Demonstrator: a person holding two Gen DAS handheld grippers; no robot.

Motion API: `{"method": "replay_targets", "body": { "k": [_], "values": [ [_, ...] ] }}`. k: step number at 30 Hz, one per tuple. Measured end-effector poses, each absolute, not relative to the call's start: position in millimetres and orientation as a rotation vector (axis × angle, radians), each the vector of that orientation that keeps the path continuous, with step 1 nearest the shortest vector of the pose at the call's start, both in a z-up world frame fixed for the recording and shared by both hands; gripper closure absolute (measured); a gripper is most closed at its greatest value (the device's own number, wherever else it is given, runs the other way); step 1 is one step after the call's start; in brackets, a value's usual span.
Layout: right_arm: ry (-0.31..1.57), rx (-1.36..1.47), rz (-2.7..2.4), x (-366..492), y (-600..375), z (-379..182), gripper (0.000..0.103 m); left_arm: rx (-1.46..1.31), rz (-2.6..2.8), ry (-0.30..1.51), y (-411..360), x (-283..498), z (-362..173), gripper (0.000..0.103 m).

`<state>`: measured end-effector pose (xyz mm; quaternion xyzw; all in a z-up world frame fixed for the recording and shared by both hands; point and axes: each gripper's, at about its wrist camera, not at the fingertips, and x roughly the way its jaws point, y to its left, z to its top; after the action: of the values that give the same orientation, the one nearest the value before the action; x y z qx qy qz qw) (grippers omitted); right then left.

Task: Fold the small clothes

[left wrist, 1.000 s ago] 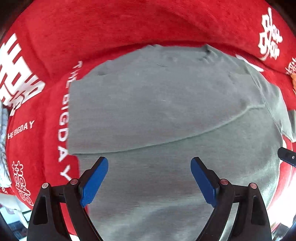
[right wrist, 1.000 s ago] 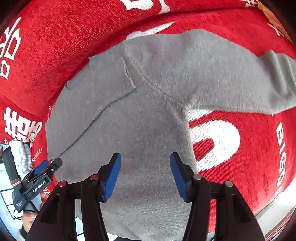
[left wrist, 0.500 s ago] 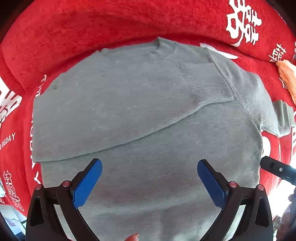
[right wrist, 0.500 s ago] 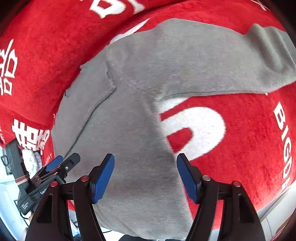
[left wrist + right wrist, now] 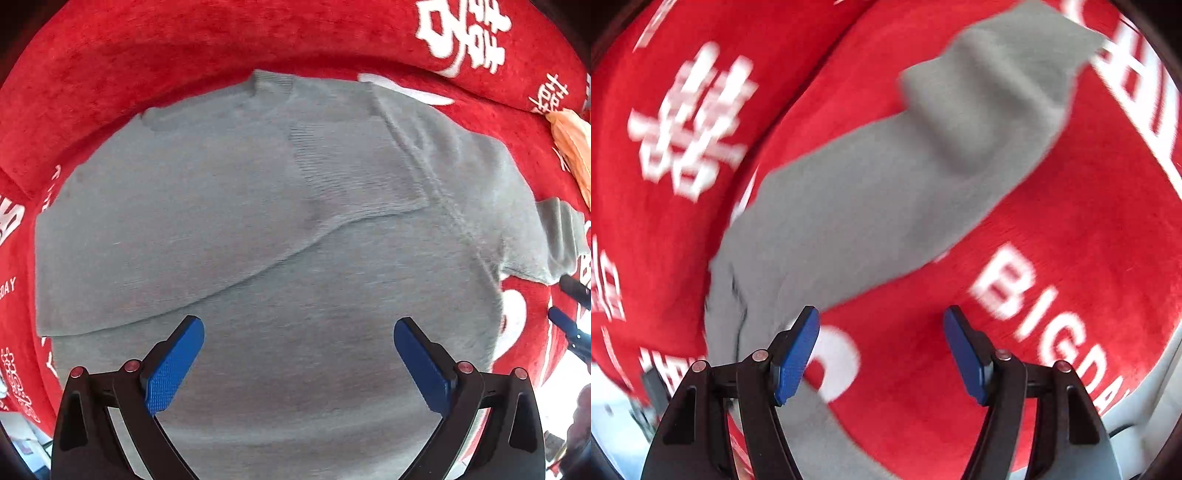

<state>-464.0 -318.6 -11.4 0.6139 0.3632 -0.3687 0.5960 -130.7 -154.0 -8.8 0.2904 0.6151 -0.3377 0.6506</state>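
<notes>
A small grey knit sweater [image 5: 295, 280] lies flat on a red cloth with white lettering. Its left sleeve [image 5: 207, 229] is folded across the chest, cuff near the middle. My left gripper [image 5: 298, 360] is open and empty, hovering above the sweater's lower body. The right sleeve [image 5: 886, 177] stretches out over the red cloth in the blurred right wrist view, with a raised wrinkle near its cuff. My right gripper [image 5: 881, 350] is open and empty above the red cloth, just beside the sleeve's base. Its tip also shows at the right edge of the left wrist view [image 5: 570, 325].
The red cloth [image 5: 258, 44] covers the whole surface and rises at the back. An orange cloth item [image 5: 570, 144] lies at the far right. The surface's pale front edge [image 5: 1137, 417] shows at lower right.
My right gripper swung right, off the sweater's body toward the outstretched right sleeve, and opened wider. My left gripper drew back, so more of the sweater shows.
</notes>
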Motion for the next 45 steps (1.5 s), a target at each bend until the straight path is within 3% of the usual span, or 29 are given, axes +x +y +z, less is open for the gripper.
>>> {"method": "replay_targets", "body": {
  "k": [9, 24, 25, 26, 27, 28, 38, 45],
  "values": [
    [0.624, 1.616, -0.965, -516.9, -354.1, -32.1, 0.03, 0.662, -0.809, 1.409, -176.8, -155.2, -9.5, 0.0],
    [0.321, 1.761, -0.929, -532.3, -399.3, -50.5, 0.03, 0.678, -0.796, 1.393, -205.3, -166.7, -15.6, 0.0],
    [0.293, 1.784, -0.916, -533.3, -400.6, -52.7, 0.034, 0.679, -0.794, 1.392, -205.6, -167.1, -15.5, 0.0],
    [0.274, 1.808, -0.904, -534.2, -401.0, -55.1, 0.045, 0.677, -0.793, 1.392, -205.6, -167.5, -15.3, 0.0],
    [0.246, 1.846, -0.876, -532.8, -400.9, -59.3, 0.083, 0.676, -0.791, 1.392, -214.2, -169.9, -18.9, 0.0],
    [0.239, 1.873, -0.857, -532.2, -400.7, -62.3, 0.097, 0.674, -0.789, 1.394, -214.9, -169.8, -19.4, 0.0],
    [0.146, 1.772, -0.597, -472.9, -403.6, -21.1, 0.097, 0.651, -0.763, 1.388, -192.4, -152.0, -12.8, 0.0],
    [0.272, 1.592, -0.387, -365.2, -391.5, 30.1, 0.097, 0.579, -0.711, 1.372, -154.4, -121.9, -1.7, 0.0]
  ]
}}
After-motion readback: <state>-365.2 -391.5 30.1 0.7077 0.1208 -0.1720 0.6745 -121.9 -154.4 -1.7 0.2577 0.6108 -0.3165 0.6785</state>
